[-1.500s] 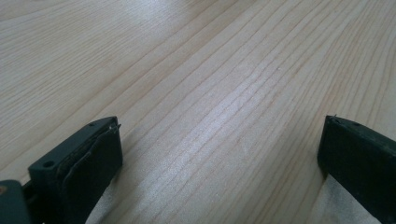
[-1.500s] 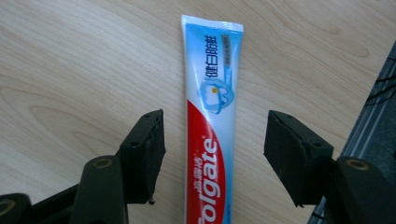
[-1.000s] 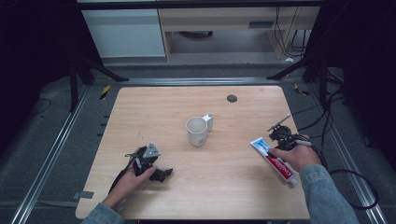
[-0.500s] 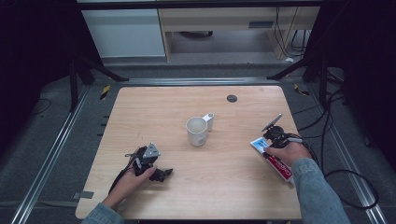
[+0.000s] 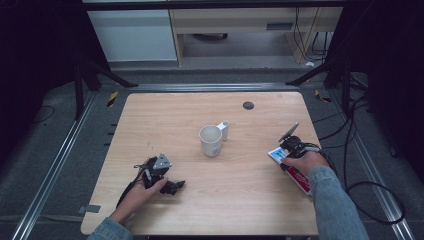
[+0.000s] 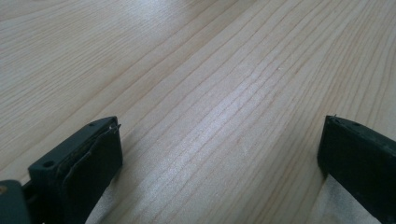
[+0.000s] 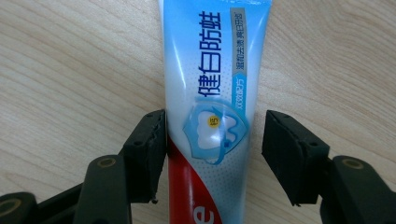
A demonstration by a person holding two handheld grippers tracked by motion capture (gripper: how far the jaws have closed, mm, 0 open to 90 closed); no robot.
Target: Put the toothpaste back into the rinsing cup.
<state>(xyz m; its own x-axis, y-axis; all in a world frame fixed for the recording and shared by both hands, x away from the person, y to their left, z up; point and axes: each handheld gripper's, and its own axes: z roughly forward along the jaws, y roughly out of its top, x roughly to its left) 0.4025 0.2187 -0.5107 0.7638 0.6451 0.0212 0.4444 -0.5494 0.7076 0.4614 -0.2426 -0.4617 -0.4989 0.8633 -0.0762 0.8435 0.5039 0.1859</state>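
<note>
Now — right tongs [image 7: 212, 154] open astride toothpaste tube [image 7: 212, 93], near table edge [image 5: 312, 150] | left tongs [image 6: 219, 154] open — bare wood.

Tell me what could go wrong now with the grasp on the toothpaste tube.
The right gripper has its jaws around the toothpaste tube, one jaw touching and the other apart, so closing may push the tube sideways on the table. The tube is soft and may bend when lifted.
</note>
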